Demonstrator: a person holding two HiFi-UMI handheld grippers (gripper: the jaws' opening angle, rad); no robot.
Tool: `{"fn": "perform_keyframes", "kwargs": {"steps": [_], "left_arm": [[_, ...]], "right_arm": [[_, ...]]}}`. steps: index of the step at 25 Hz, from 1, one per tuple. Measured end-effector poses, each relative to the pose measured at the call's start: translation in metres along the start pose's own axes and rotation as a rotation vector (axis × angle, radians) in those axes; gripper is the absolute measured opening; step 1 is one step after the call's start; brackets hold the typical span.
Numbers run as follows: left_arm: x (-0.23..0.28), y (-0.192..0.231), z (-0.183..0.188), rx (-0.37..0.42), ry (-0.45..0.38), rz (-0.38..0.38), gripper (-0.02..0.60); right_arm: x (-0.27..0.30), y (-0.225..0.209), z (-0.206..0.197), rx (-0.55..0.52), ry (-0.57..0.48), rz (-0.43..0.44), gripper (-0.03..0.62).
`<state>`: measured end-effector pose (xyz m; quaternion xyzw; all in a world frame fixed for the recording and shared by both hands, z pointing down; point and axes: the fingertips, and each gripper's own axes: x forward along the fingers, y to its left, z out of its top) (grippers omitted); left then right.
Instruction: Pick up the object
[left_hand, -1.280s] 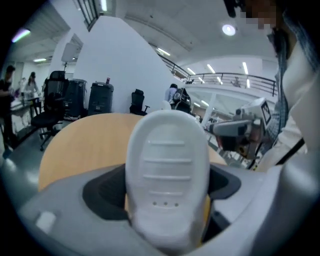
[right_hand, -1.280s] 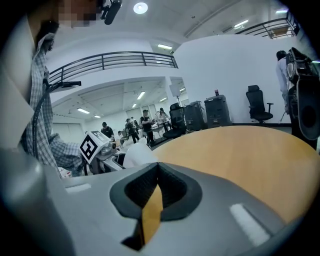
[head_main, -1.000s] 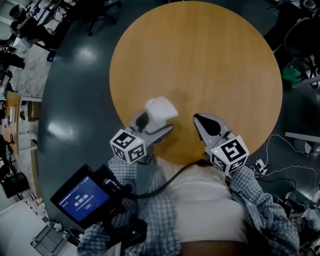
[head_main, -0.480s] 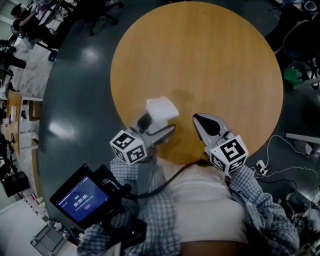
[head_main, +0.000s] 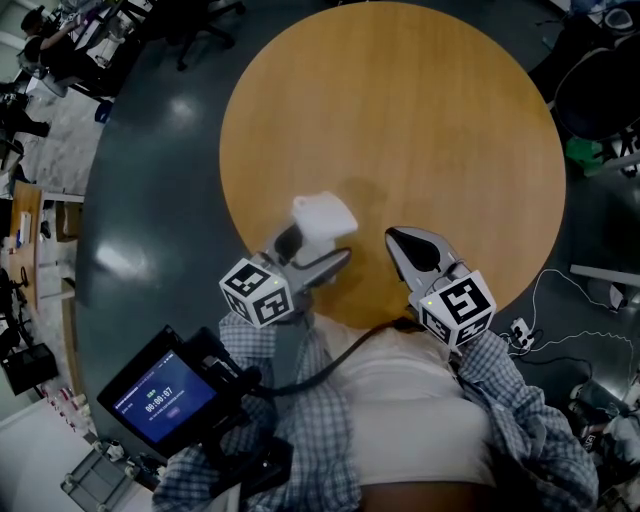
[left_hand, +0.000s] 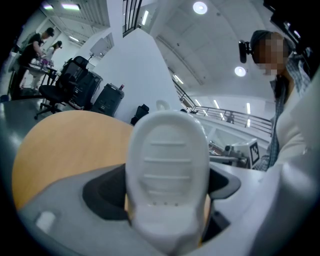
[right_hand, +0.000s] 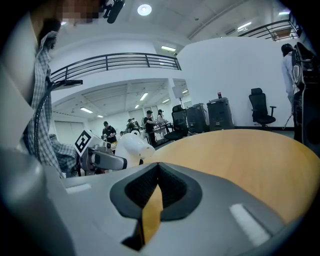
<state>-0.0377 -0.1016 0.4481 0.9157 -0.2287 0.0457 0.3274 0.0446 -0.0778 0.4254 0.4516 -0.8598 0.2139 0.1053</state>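
Little had changed from the frame half a second before: both grippers stayed over the near edge of the table, the white object sat in the same place, and only the last digit of the timer on the handheld screen (head_main: 160, 392) had gone up.

The round table (head_main: 400, 120) had a smooth, matte, wood-coloured top and stood on a dark, glossy floor (head_main: 150, 180) that caught the ceiling lights. The person's checked sleeves (head_main: 520, 410) looked like soft woven cloth.

The left gripper (head_main: 315, 246), grey moulded plastic with dark pads, was clamped on the white object (head_main: 324, 216), which it held over the near-left part of the table. In the left gripper view the object (left_hand: 167, 175) stood between the jaws as a smooth, rounded oblong of pale plastic, crossed by a few shallow ridges.

The right gripper (head_main: 408, 243) was empty, its ribbed dark pads pressed together to a thin line. It hung just beside the left one, apart from the object.

Each gripper carried a cube with black-and-white square markers (head_main: 256, 292).
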Motion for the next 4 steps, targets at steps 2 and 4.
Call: {"fn": "perform_keyframes", "kwargs": {"steps": [2, 4], "left_arm": [[-0.0001, 0.0006, -0.001, 0.0, 0.001, -0.001, 0.456], [0.0002, 0.0011, -0.0016, 0.0, 0.002, -0.001, 0.456]], "right_arm": [[0.0004, 0.0003, -0.001, -0.001, 0.001, 0.001, 0.005], [0.0009, 0.0002, -0.0015, -0.002, 0.002, 0.001, 0.005]]}}
